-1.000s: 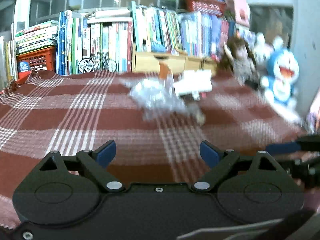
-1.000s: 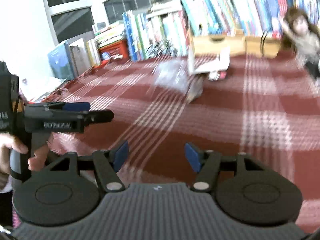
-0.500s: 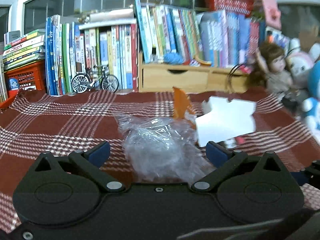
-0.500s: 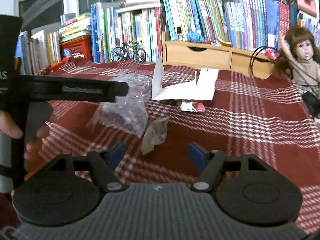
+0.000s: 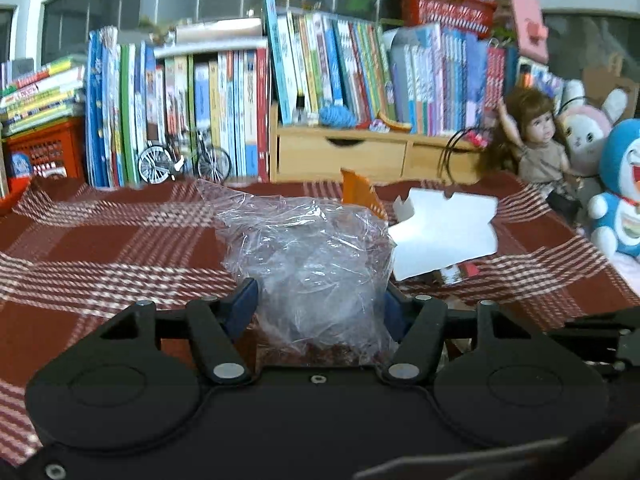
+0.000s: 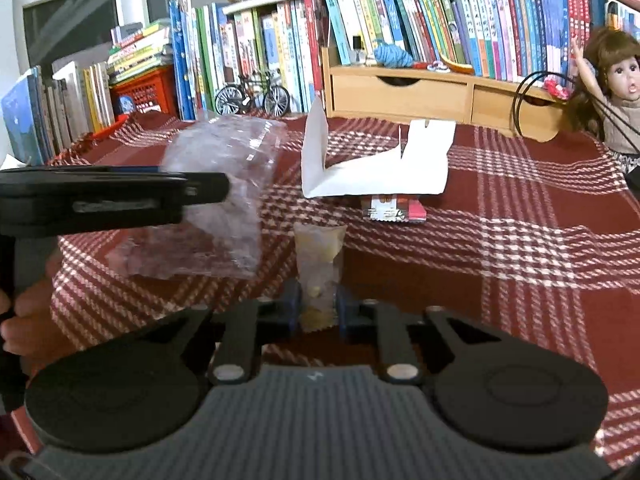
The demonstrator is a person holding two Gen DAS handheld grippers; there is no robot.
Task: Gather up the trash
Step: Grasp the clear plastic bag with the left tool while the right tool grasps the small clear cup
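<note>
I am at the grasping step: my left claw (image 5: 320,306), just closing, squeezes the crumpled clear plastic bag (image 5: 316,256) at frame centre; my right claw (image 6: 318,308) pinches a small yellowish wrapper (image 6: 320,256) on the worktop (image 6: 540,272). Next I must lift both gently.

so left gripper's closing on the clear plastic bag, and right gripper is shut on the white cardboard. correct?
Not the cardboard. The right wrist view shows the right gripper shut on a small yellowish wrapper; the white cardboard lies untouched beyond. The left gripper and plastic bag part holds.
</note>
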